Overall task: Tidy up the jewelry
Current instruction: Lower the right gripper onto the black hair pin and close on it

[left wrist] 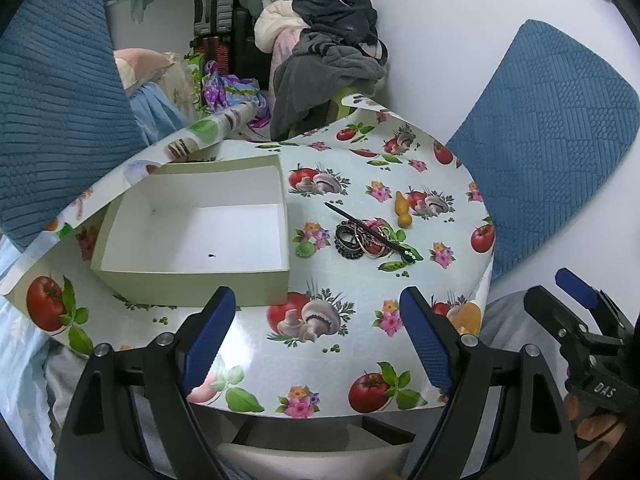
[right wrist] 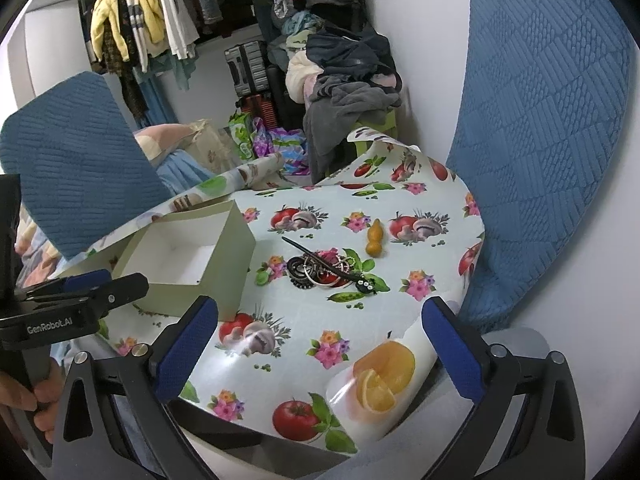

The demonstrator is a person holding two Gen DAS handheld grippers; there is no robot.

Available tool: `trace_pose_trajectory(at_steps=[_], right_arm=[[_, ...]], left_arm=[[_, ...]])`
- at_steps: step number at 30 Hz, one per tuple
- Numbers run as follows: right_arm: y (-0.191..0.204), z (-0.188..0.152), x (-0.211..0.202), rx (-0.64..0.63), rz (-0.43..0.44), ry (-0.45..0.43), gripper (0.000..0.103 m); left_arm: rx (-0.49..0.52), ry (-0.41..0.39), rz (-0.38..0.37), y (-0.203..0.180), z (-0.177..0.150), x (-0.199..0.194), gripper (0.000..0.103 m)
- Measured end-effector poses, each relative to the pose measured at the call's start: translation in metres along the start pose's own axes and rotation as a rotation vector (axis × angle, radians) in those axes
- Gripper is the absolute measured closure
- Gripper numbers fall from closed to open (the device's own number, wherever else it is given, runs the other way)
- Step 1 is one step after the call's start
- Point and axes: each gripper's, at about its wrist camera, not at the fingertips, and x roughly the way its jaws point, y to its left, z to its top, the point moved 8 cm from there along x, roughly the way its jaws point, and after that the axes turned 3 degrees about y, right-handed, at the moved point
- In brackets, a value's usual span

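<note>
Lying in a tangled heap on the patterned tablecloth point(left wrist: 360, 344), the jewelry pile point(left wrist: 362, 238) of dark and metallic bangles and rings sits right of the open box, well apart from both grippers; a long black hair stick point(left wrist: 362, 226) with a beaded end rests diagonally across the heap, and a small orange gourd-shaped charm point(left wrist: 403, 210) lies just beyond it toward the far edge. The pale green box point(left wrist: 192, 276) with a white interior stands uncovered, holding nothing but a tiny dark speck. Nearer the camera, the left gripper point(left wrist: 318, 344) hangs over the near side of the table with its blue-padded fingers point(left wrist: 210, 332) spread wide and grasping nothing. The right gripper point(right wrist: 320, 352) is likewise released, fingers parted over the near table edge. Blue quilted chair backs point(left wrist: 544, 136) flank the table, with clothes point(right wrist: 352, 92) piled behind
</note>
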Motion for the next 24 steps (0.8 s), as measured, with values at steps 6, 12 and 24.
trace_pose_trajectory(at_steps=[6,12,24], right_arm=[[-0.014,0.003,0.025,0.009,0.041,0.01,0.015],[-0.037,0.007,0.064,0.016,0.042,0.021,0.032],[-0.039,0.0,0.161,-0.099,0.19,0.153,0.056]], left_arm=[[0.028,0.002,-0.015,-0.014,0.007,0.021,0.019],[0.027,0.006,-0.076,-0.028,0.019,0.051,0.019],[-0.027,0.106,-0.179,-0.046,0.012,0.133,0.051]])
